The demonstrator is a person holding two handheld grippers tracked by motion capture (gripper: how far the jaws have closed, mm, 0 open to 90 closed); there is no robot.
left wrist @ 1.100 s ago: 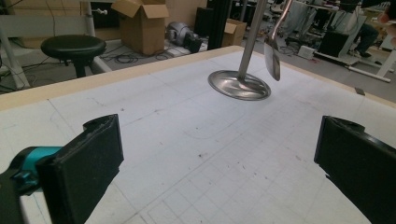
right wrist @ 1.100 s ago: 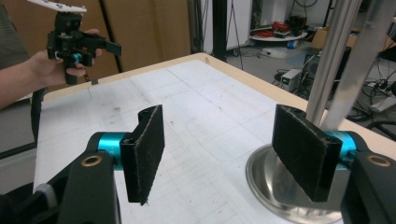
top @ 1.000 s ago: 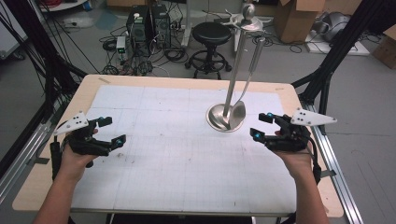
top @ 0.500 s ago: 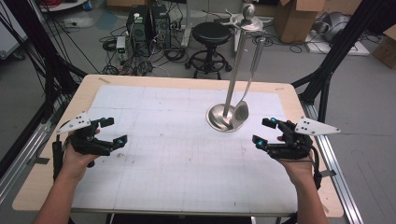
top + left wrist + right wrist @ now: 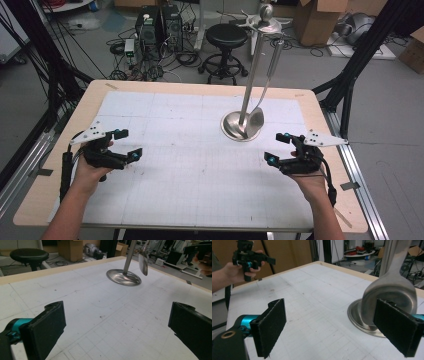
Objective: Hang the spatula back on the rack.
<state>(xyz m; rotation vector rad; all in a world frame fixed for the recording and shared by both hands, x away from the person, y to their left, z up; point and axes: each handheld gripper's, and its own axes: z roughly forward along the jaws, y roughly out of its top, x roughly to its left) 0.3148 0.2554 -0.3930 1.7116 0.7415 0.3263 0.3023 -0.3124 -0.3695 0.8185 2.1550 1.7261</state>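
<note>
A shiny metal stand [image 5: 235, 131] with a round base and a tall pole stands right of the table's middle. A spoon [image 5: 256, 118] hangs from its top, bowl down over the base. My right gripper [image 5: 276, 147] hovers in front of the base, apart from it. Its jaws have just been opening and now stand open with nothing between them. In the right gripper view the spoon [image 5: 389, 292] hangs behind the right jaw. At the table's left my left gripper [image 5: 127, 144] is open with nothing in it. The stand [image 5: 122, 277] lies far ahead of it.
A white gridded mat [image 5: 200, 175] covers the wooden table [image 5: 65, 140]. Behind the table are a black stool [image 5: 227, 37], computer cases [image 5: 155, 25] with cables, and cardboard boxes [image 5: 315, 20]. Black frame posts [image 5: 350, 85] flank the table's right side.
My right gripper has drawn back from the stand toward the near edge and sunk lower, and its jaws stand wider apart. The left gripper has hardly moved.
</note>
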